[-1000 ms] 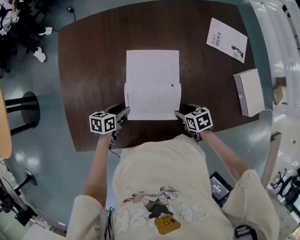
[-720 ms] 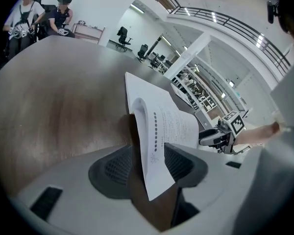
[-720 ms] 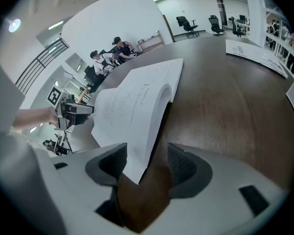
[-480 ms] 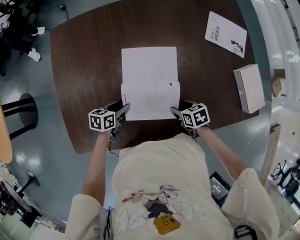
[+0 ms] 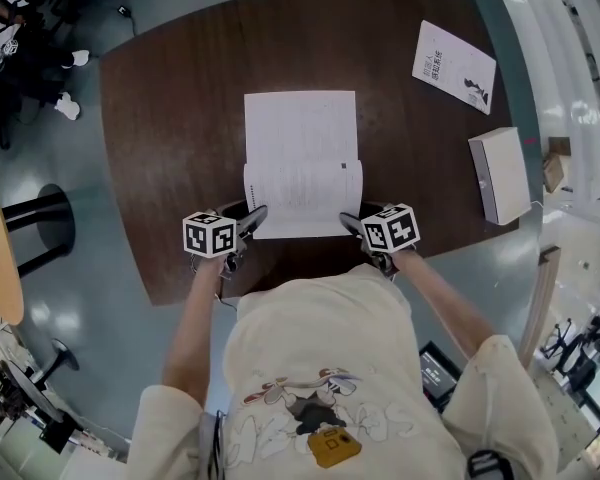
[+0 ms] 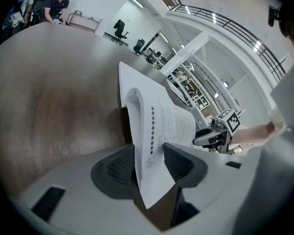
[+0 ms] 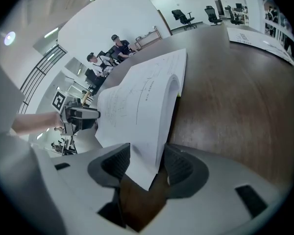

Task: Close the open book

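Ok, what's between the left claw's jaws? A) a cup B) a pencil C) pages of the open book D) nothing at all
C: the left gripper view shows a page corner of the open book standing between the jaws of the left claw.

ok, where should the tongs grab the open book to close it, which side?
Its two near corners, coming in from the person's table edge. The near half of the open book curls up off the table while the far half lies flat, so those corners are free. The left tongs straddle one; the right tongs are closing around the other.
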`<state>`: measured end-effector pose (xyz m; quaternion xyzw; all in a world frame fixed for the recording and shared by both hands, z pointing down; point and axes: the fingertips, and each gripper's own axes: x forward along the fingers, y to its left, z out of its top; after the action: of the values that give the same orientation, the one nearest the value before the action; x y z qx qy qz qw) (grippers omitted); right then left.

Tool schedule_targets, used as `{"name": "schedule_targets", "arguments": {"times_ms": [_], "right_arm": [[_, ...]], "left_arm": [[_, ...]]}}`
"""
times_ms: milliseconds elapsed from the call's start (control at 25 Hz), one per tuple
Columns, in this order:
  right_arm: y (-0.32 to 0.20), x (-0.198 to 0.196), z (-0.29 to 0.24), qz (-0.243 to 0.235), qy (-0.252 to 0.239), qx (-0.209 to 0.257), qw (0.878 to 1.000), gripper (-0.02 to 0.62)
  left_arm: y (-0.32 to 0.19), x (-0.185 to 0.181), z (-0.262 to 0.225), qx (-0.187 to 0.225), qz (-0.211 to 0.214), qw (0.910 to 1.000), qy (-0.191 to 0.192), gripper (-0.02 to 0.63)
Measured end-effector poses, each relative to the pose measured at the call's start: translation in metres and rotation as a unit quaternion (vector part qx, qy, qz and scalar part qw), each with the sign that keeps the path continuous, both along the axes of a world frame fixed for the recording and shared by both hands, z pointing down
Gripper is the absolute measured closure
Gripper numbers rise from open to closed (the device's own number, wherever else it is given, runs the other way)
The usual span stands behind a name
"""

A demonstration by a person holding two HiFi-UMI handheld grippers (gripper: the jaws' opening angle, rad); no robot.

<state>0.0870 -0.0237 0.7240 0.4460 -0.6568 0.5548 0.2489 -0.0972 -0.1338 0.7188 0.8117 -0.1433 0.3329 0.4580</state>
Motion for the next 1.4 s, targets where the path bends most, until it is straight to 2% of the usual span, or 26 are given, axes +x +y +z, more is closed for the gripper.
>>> {"name": "schedule_targets", "arguments": {"times_ms": [160,320,640,760,1120,1400], "right_arm": [[0.002,0.005,-0.001,0.024,-0.012,-0.001,1.0,0.423],[0.002,0.01,-0.009,0.024,-0.006,0.009,1.0,0.492],[-0.005,0.019,-0.039,0.036,0.003,0.059,0.998,0.518],[-0.011,0.02,-0.052,0.027,0.006,0.075,0.997,0.526],[-0.021,0.025,-0.065,0.014,0.012,0.095,0.995,0.526],[-0.028,0.029,-0.072,0.015,0.013,0.107,0.994,0.525]], "left_arm": [[0.0,-0.002,-0.002,-0.007,-0.014,0.9999,0.0,0.441],[-0.003,-0.005,-0.011,0.01,-0.019,0.9998,0.002,0.486],[-0.008,0.0,-0.023,0.035,-0.037,0.9987,0.009,0.489],[-0.01,-0.001,-0.025,0.047,-0.047,0.9978,0.002,0.483],[0.003,-0.011,-0.028,0.08,-0.058,0.9948,-0.026,0.476],[0.03,-0.021,-0.033,0.085,-0.07,0.9936,-0.026,0.476]]}}
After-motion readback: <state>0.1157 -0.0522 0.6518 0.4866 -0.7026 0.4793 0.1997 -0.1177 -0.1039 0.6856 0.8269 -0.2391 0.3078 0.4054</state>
